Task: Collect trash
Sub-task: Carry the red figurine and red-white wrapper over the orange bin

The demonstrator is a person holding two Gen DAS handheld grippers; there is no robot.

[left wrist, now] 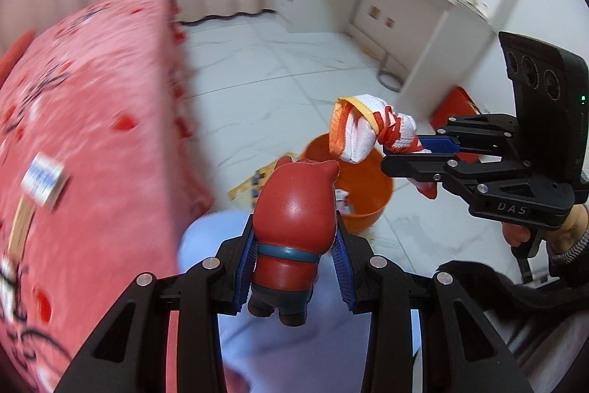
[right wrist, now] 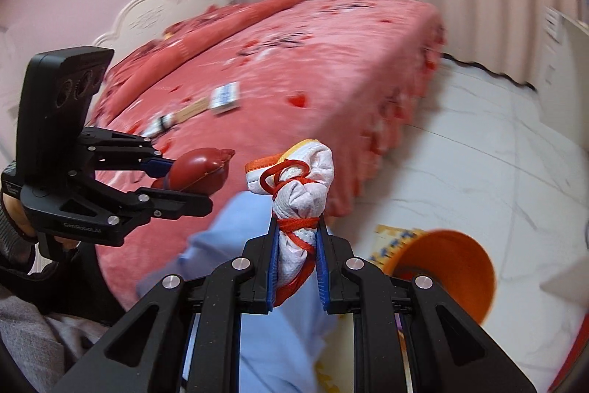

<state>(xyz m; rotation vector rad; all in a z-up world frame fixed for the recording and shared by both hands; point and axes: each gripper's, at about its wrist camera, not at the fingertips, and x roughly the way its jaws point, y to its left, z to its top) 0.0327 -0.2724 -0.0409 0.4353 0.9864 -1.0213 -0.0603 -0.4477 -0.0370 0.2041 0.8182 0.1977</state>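
My left gripper [left wrist: 294,242] is shut on a red pig-shaped toy figure [left wrist: 294,220] with a blue band; it also shows in the right wrist view [right wrist: 200,172]. My right gripper [right wrist: 297,245] is shut on a white cloth bundle tied with red string [right wrist: 300,194], which shows in the left wrist view [left wrist: 364,131] held above an orange bin [left wrist: 364,186]. The orange bin sits on the white floor and shows at the lower right of the right wrist view [right wrist: 452,267]. The left gripper is near the bin, beside the bed.
A bed with a pink-red blanket [right wrist: 294,69] holds a small blue-white box [right wrist: 225,96] and a wooden stick [right wrist: 191,109]. A white desk [left wrist: 423,13] and an orange object [left wrist: 454,109] stand beyond the bin. Yellow printed paper [left wrist: 254,183] lies beside the bin. My light-blue trouser leg [right wrist: 257,282] is below.
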